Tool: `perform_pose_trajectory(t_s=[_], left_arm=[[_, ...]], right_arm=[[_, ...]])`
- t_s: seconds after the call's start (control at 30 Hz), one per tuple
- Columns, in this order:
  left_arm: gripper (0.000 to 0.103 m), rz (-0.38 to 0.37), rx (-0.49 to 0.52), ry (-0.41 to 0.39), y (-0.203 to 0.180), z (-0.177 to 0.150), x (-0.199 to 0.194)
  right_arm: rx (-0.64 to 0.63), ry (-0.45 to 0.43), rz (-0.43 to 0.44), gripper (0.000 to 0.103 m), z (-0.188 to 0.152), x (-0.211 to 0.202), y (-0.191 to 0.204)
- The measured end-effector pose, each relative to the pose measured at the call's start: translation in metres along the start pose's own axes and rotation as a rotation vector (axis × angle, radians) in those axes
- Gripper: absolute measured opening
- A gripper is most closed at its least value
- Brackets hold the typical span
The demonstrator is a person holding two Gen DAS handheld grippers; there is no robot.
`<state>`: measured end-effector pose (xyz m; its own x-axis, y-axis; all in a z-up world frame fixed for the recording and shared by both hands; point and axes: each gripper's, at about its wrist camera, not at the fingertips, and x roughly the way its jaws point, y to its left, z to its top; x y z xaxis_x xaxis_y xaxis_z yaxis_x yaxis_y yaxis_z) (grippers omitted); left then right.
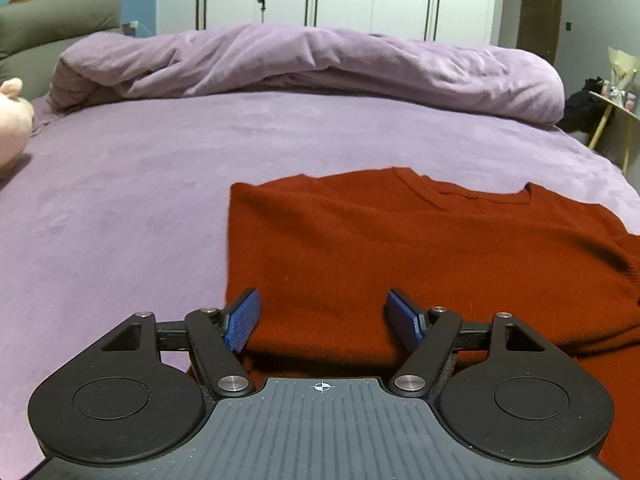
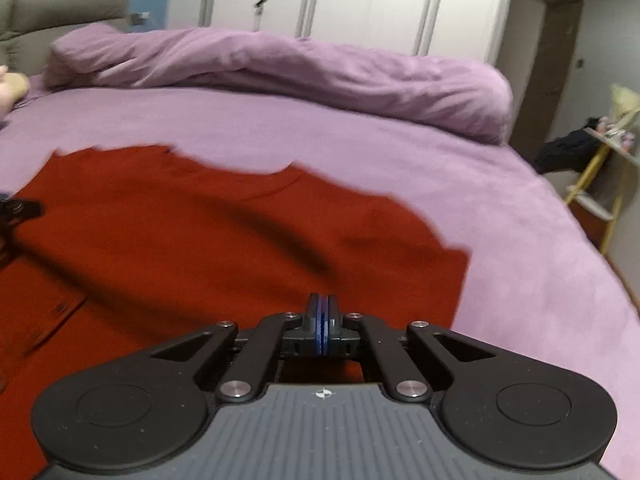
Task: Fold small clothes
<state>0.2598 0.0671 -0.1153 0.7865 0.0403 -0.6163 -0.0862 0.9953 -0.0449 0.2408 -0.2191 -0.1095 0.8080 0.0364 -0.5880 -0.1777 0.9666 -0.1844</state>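
Right wrist view blurred, red sweater (image 2: pixel 208 240) cut off left

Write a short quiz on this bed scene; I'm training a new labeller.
1. True or false: the left tongs are open.
2. What do the right tongs hold: A sock, B nothing visible, C pillow?
3. What colour is the sweater on the sheet?

Key: 1 true; 2 B, their pads meet with no cloth seen between; 3 red.
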Motion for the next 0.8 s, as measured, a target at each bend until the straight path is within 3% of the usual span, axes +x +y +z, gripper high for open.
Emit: perform_pose_trajectory(t_s=[0.3, 0.43, 0.5, 0.57, 0.67, 0.73, 0.8], left_arm=[[0.076, 0.027, 0.125, 0.036, -0.009, -0.006, -0.004], [0.077, 0.040, 0.166, 0.083, -0.009, -0.002, -0.014], [0.077, 0.055, 0.186, 0.112, -0.007, -0.003, -0.025], [0.077, 0.059, 0.188, 0.193, -0.002, -0.010, -0.040], [0.077, 0.041, 0.184, 0.173, 0.012, -0.038, -0.088], [0.077, 0.046, 0.179, 0.211, 0.023, -0.059, -0.117], [0.078, 0.059, 0.150, 0.229, 0.038, -0.084, -0.147]], right_arm=[[0.043, 0.030, -0.007, 0.000, -0.001, 0.016, -0.020], [-0.047, 0.091, -0.046, 0.000, 0.005, -0.002, -0.005], [-0.011, 0.153, -0.037, 0.002, 0.002, -0.020, -0.005], [0.101, 0.194, 0.000, 0.003, -0.013, -0.051, -0.009], [0.299, 0.217, 0.081, 0.008, -0.058, -0.114, -0.018], [0.390, 0.225, 0.086, 0.018, -0.093, -0.155, -0.024], [0.443, 0.225, 0.079, 0.021, -0.123, -0.192, -0.029]])
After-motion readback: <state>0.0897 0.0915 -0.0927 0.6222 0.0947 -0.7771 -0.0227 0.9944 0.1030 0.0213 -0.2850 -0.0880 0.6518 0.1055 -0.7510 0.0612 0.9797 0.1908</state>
